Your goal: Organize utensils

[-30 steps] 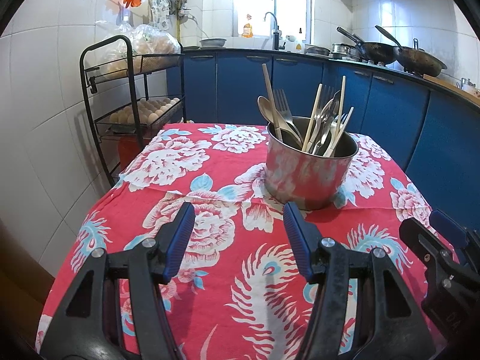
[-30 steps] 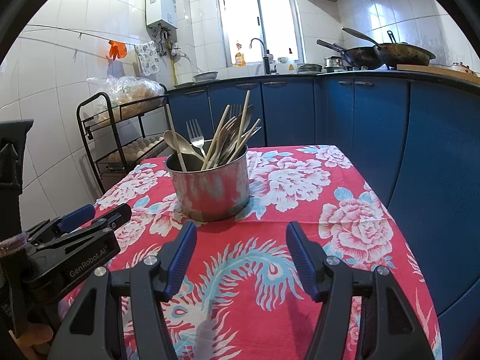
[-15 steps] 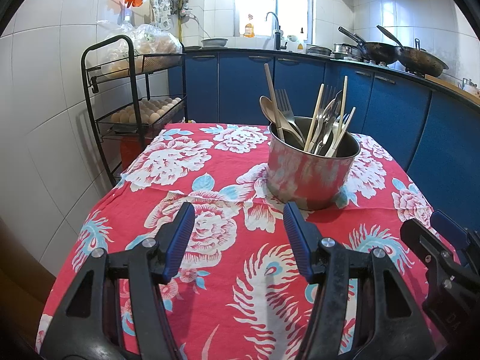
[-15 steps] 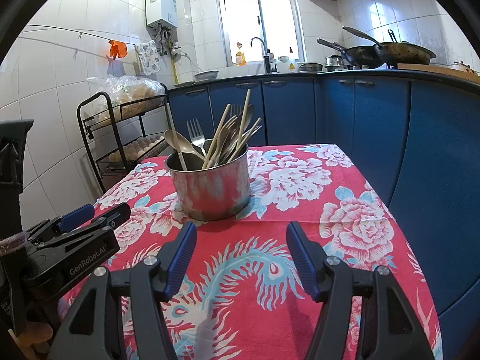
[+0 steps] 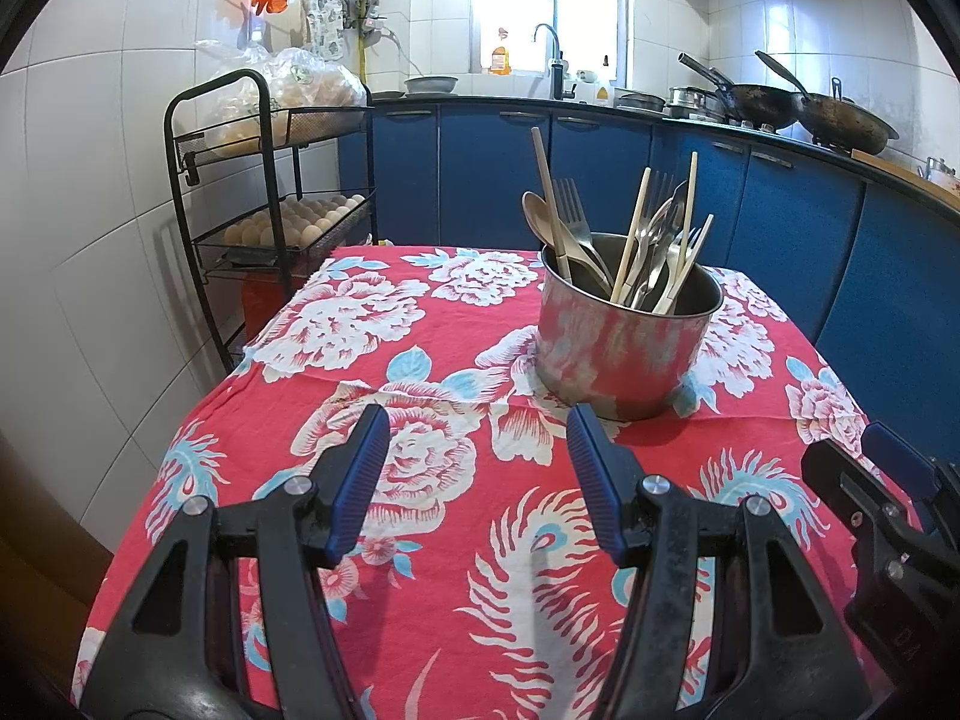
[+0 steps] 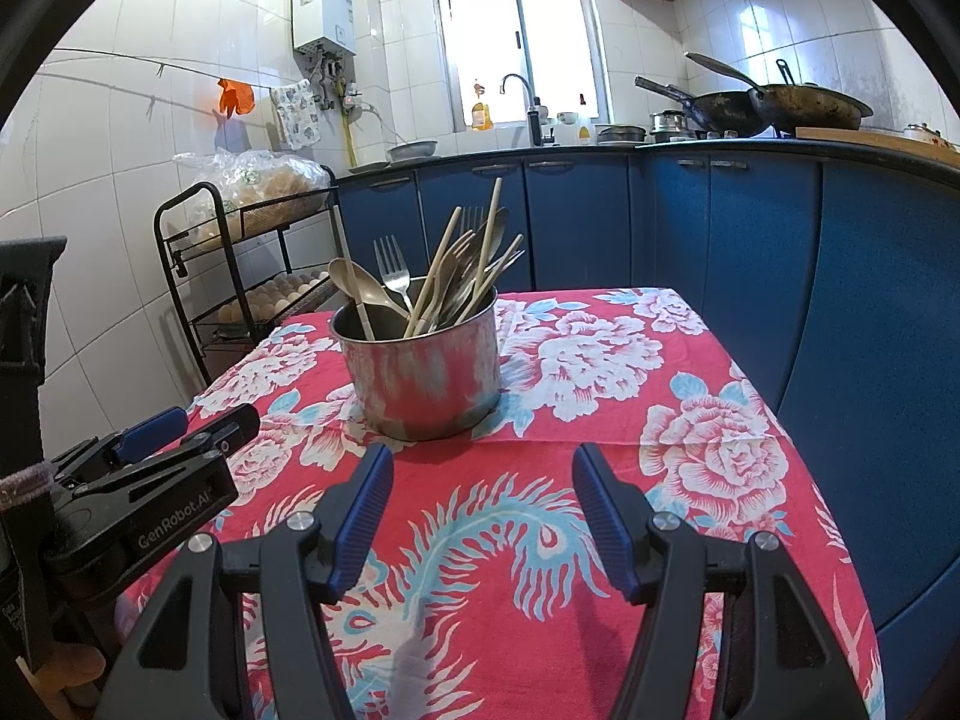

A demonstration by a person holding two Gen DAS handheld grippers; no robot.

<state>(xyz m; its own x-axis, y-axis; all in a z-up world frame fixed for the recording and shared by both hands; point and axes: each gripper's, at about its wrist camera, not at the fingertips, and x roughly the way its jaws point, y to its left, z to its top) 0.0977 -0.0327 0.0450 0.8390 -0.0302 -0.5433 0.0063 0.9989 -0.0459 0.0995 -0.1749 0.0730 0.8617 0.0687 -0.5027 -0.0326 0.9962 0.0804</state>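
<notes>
left gripper [image 5: 471, 468]: lower centre of the left wrist view, fingers [image 5: 360, 474] spread wide, nothing between them - it hovers over the flowered cloth [image 5: 420, 360].
right gripper [image 6: 480, 510]: lower centre of the right wrist view, fingers [image 6: 600, 516] likewise apart and empty; it also shows at the lower right edge of the left view.
metal pot [image 5: 624, 342]: right of centre in the left view, centre-left in the right view, upright on the worktop [image 6: 720, 540], beyond both grippers and touching neither.
utensils [image 5: 636, 246]: all standing in the pot - chopsticks, forks, spoons, leaning against its rim.
wire rack [image 5: 264, 198]: upper left of the left view, beside the worktop, eggs [image 5: 288, 225] on its middle shelf.
woks [image 6: 768, 102]: upper right of the right view, on the far counter.
</notes>
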